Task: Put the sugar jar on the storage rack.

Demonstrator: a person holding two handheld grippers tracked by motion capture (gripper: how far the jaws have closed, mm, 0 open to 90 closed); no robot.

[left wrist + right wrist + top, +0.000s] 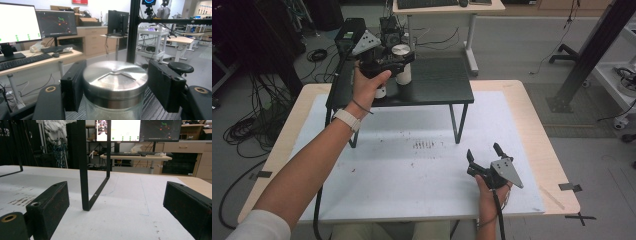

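A lab or tech office: lit monitors (pixel 18 23) upper left, keyboards (pixel 23 60) on desks, floor cables (pixel 247 125) (left edge), aluminium framing (pixel 589 52).

**Jar on the raised shelf, right gripper low on the desk**

A small raised shelf (pixel 437 82) stands on the far half of the desk (pixel 532 115). On the shelf's left part stands a lidded jar (pixel 402 62), with a smaller container (pixel 380 91) just beside it, nearer the person. The left gripper (pixel 384 57) sits at the jar, one finger on either side of its lid. The right gripper (pixel 484 161) rests on the desk's near right part, well apart from the shelf, before its right leg (pixel 86 182).
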